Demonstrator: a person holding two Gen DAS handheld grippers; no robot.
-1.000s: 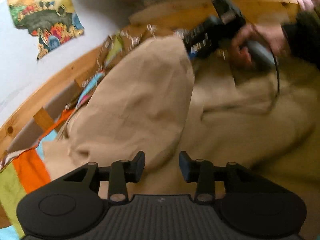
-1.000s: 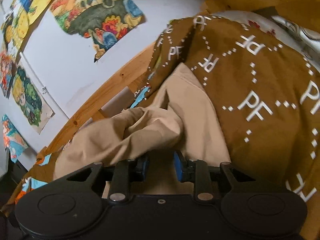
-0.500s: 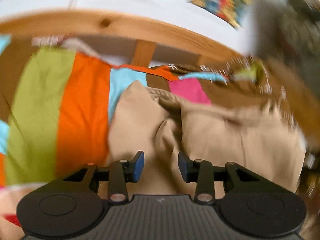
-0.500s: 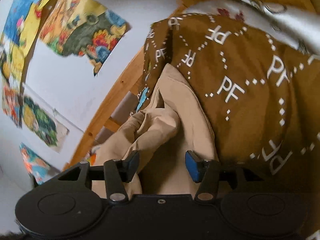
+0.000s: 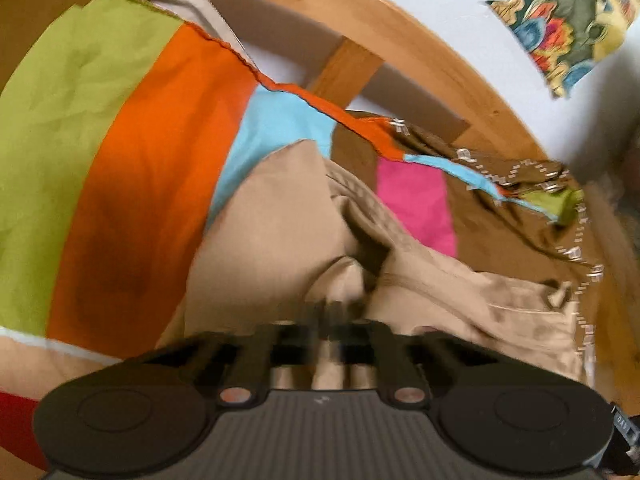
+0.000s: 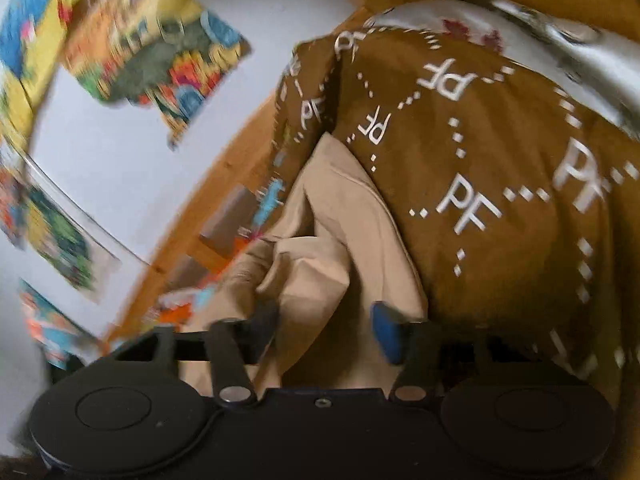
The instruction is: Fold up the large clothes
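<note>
Motion blur smears the left claw (image 5: 330,316), so whether its fingers have closed on the cloth cannot be told. The beige garment (image 5: 276,248), soft and creased, lies bunched on a striped bedcover (image 5: 132,184) beside a brown blanket (image 6: 492,184) printed with white letters. The right claw (image 6: 326,322) stands spread wide, fabric loose between its blue-padded fingers (image 6: 386,332).

white "PF" repeated, brown blanket (image 6: 480,152)

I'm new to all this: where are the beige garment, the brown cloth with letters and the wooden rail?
beige garment (image 5: 276,216), left wrist view, flat upper panel.
brown cloth with letters (image 6: 480,152), right wrist view, middle.
wooden rail (image 5: 400,36), left wrist view, curved top edge.
</note>
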